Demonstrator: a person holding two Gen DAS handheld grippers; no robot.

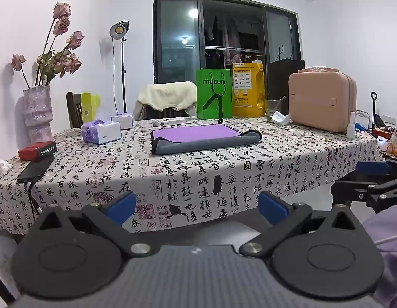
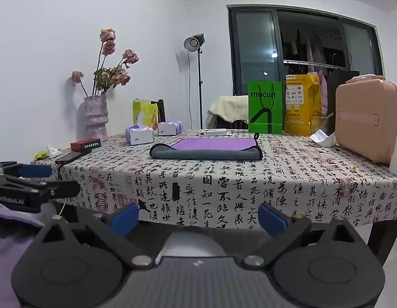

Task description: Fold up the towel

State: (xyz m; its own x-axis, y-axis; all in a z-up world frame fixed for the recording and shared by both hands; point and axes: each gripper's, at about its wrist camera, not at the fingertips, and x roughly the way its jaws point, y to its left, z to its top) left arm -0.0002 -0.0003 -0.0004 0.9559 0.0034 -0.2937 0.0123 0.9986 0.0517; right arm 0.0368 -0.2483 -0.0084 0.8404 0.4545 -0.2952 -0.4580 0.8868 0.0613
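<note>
Over on the table (image 1: 288, 164), lying flat in the middle of the calligraphy-print cloth: the towel (image 1: 201, 138), purple face up, grey layer peeking out along the near edge and curling over at one corner, black trim all round. Looking already folded at least once, lol.

Hovering off the near edge of the table, well short of the towel: left gripper (image 1: 197, 206), held level and pointing straight at the towel, blue pads (image 1: 122, 205) spread wide with nothing between them. Same deal beside it for the right gripper (image 2: 198, 215), sitting below tabletop height, aiming across the table toward the towel, fingers splayed apart and holding nothing. Each one poking into the other's view at the side, so hanging pretty close together.

Sitting behind the towel: green mucun bag (image 1: 213, 93) touching the far table edge area, yellow pouch (image 1: 248, 89) just beside it. Off to the towel's left: two tissue boxes (image 1: 100, 132) and a vase of dried roses (image 1: 38, 113). Off to the towel's right: pink case (image 1: 322, 101), standing upright.
</note>
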